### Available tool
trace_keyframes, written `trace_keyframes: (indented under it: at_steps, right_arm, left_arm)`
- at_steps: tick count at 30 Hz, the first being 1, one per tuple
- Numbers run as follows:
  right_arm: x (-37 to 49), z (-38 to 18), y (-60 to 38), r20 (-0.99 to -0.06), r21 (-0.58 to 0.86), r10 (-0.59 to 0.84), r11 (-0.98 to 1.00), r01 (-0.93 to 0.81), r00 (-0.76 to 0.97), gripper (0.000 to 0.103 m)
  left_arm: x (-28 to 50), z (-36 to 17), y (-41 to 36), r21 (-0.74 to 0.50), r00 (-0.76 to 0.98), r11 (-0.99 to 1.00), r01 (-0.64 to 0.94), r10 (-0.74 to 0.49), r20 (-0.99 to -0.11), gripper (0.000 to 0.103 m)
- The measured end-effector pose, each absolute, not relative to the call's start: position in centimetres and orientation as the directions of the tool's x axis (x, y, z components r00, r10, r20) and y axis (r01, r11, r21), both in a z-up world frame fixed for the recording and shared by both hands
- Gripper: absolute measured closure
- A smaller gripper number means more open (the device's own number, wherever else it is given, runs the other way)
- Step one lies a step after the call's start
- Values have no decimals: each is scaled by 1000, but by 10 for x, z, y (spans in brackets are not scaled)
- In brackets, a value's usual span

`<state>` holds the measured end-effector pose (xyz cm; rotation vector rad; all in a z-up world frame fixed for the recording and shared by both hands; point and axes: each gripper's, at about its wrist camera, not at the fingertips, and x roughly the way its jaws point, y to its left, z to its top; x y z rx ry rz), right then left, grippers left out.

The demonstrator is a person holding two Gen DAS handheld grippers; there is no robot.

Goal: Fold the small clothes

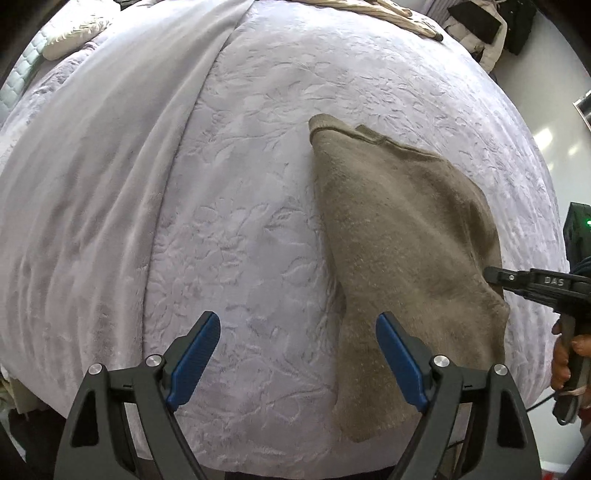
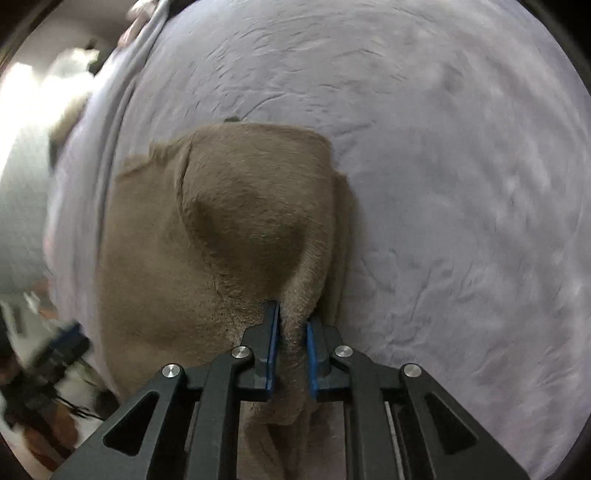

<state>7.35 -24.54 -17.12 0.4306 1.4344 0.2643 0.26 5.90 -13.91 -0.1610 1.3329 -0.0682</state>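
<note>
A brown fleece garment lies on a lavender bedspread, folded over, with one end hanging past the near edge. My left gripper is open and empty, hovering just left of the garment's near end. My right gripper is shut on a bunched fold of the same garment, which rises in a hump in front of it. The right gripper also shows in the left wrist view at the garment's right edge.
A smooth grey blanket covers the bed's left part. Pillows lie at the far left. Dark bags sit on the floor beyond the far right corner. A black device with a green light stands at the right.
</note>
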Motion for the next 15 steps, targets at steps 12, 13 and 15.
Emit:
trace_keyframes:
  at_steps: [12,13,15]
  right_arm:
    - [12,-139,-224,-863,478,467,878,11,191,81]
    - [11,-152,-223,-876,462,449,886,42,174,81]
    - [3,-179,-229,-901,429,414,896,118,132,82]
  left_arm:
    - [-3,-133,29,-167,179,983,74,-178,-968,0]
    - [-3,-133,28,-166,175,983,77,-177,-968,0]
    - [-5,-133,26,-166,170,982,87,-179,-969,0]
